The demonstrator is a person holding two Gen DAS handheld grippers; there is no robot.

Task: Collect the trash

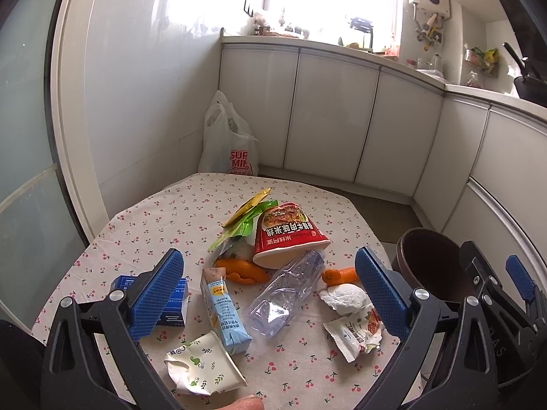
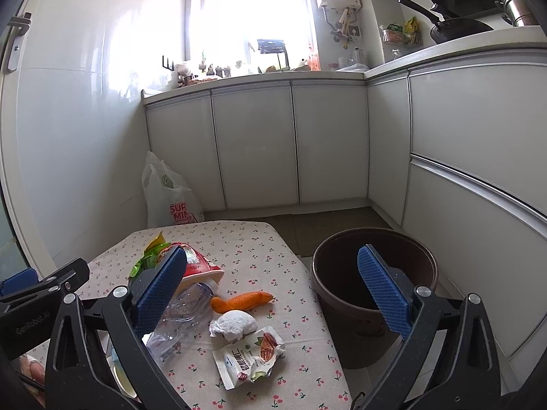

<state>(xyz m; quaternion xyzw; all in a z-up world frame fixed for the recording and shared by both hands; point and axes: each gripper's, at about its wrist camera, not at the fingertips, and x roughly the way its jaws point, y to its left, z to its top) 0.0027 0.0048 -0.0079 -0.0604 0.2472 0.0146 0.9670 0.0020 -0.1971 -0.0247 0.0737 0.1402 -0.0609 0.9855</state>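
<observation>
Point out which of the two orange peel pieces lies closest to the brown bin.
The smaller peel beside the crumpled white tissue. The other peel lies beyond the clear bottle, farther from the bin.

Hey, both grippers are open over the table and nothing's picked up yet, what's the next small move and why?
Probably ease the right gripper down onto the crumpled white tissue and close. It lies loose near the table edge beside the brown bin, and both that and the left gripper are open and empty.

Home kitchen: white cabinets, countertop, wok.
</observation>
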